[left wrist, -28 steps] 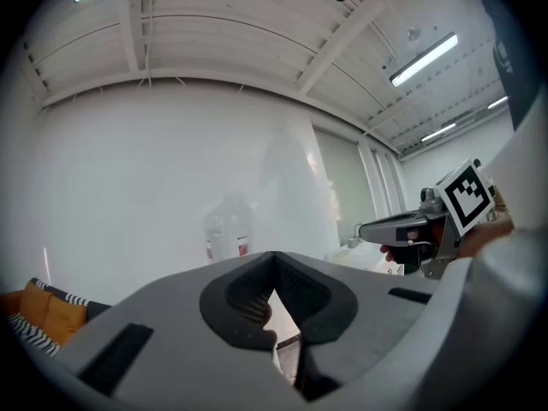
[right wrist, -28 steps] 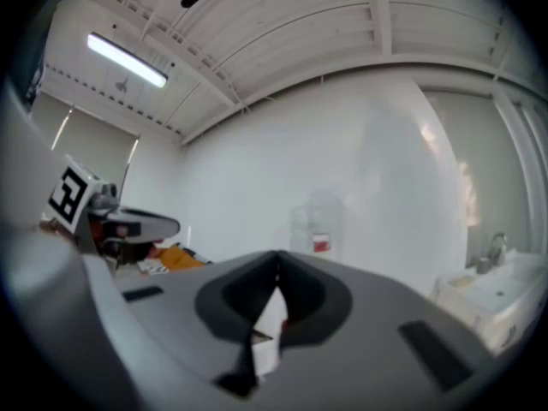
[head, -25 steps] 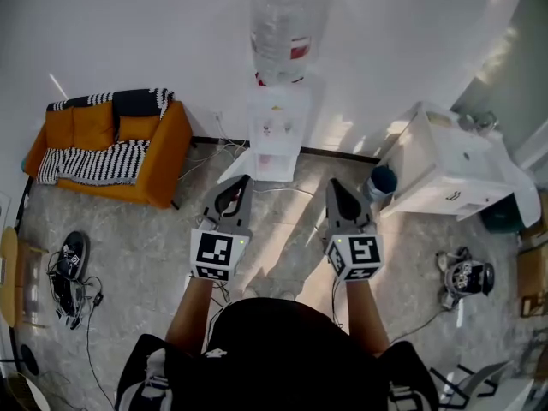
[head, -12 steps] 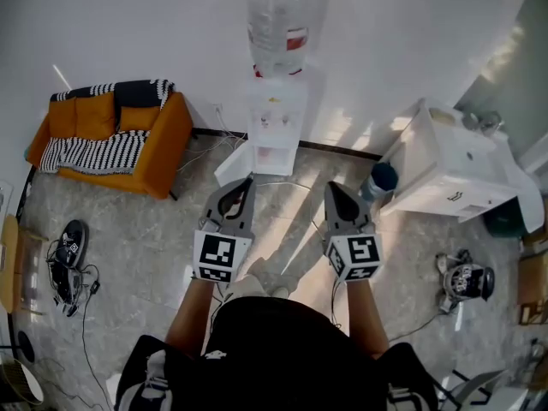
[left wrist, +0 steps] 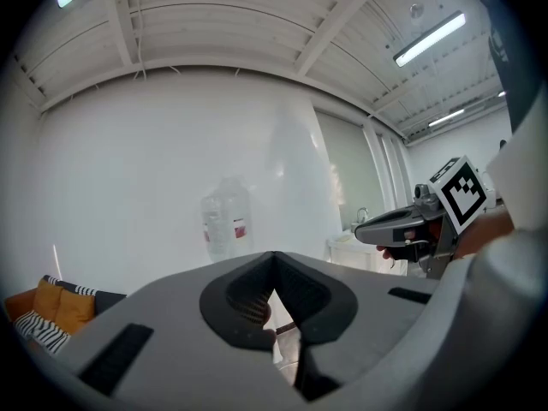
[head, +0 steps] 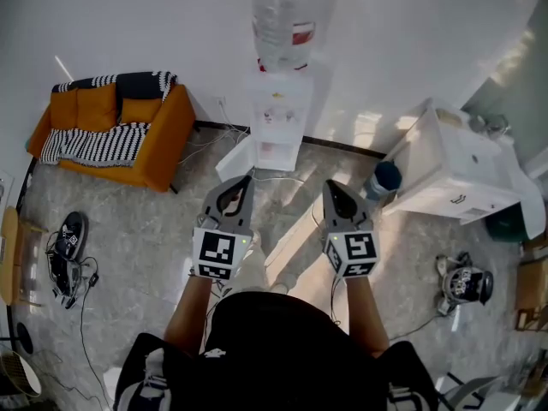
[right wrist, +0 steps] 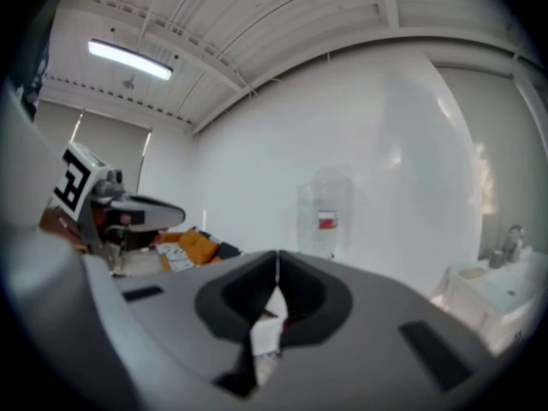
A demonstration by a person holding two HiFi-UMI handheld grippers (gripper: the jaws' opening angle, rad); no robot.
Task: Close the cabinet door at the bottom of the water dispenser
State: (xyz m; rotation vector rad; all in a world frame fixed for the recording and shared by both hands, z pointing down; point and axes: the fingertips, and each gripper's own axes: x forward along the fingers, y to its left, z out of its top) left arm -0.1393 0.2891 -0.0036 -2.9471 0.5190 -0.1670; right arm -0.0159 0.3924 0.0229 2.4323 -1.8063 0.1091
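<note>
1. Both claws are pinched shut and empty: in each gripper view the tips of our left claw (head: 245, 179) and our right claw (head: 330, 185) meet, with nothing between them.
2. We hold them side by side above the floor (head: 145, 255), apart from each other. Both point towards the dispenser (head: 278, 120), and neither touches it.
3. That dispenser stands against the white wall (head: 154, 32), straight ahead of us, with a big clear bottle (head: 282, 15) upside down on top.
4. Its door (head: 233, 163) at the bottom stands open. In the head view it is swung out to the left of the base, and the low cabinet opening (head: 276, 154) is bare beside it.
5. Our left claw sits just short of the open door in the head view, and the right claw is a little further off to the other side.
6. Left of the dispenser, along the wall, we see an orange sofa (head: 98, 114) with a striped blanket (head: 94, 145) over it.
7. To the right stands a white sink unit (head: 454, 174), with a blue-capped jug (head: 383, 178) at its near corner, close to our right claw.
8. Cables (head: 210, 139) trail over the floor between sofa and dispenser, and shoes (head: 68, 240) lie at far left.
</note>
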